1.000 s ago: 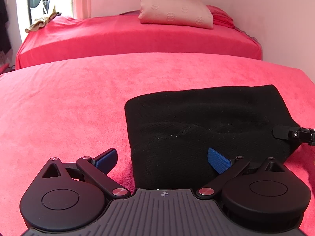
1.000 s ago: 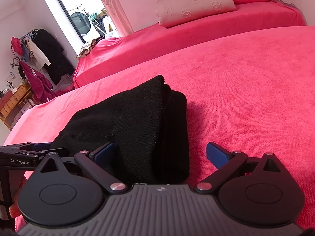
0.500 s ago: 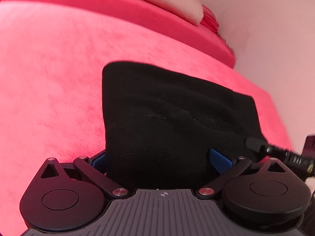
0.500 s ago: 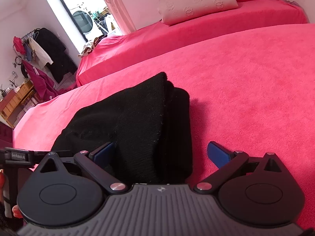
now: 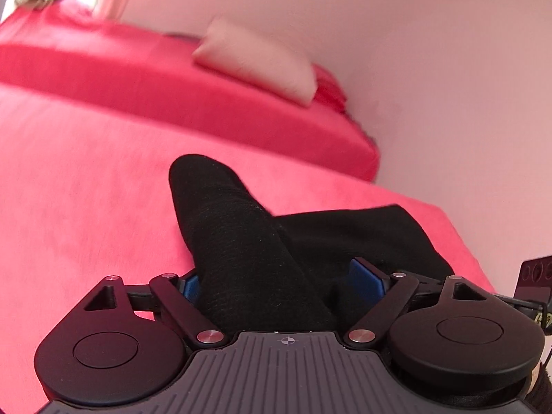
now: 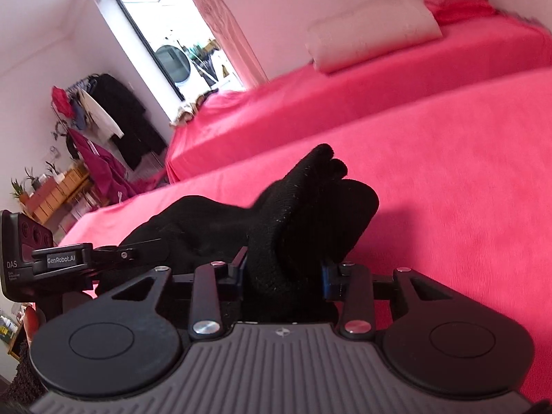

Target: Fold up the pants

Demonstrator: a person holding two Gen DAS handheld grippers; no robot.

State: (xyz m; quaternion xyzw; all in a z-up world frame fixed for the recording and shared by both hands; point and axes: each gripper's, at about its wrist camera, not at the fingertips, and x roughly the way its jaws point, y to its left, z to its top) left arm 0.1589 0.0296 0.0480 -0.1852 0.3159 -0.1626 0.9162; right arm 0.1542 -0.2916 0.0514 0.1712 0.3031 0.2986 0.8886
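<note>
Gripping the near edge of the folded black pants (image 6: 293, 227), the closing right tool (image 6: 284, 272) bunches cloth between its pads; the left tool (image 5: 279, 283) straddles the other end, wider, its grip unclear, likely to lift the bundle from the red bed (image 5: 86, 189).

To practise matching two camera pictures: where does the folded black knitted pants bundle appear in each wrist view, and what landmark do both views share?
Left wrist view: folded black knitted pants bundle, lower centre, on the red bedspread.
Right wrist view: same bundle, centre, bunched upward.
Shared landmark: pale beige pillow on the far bed.
</note>
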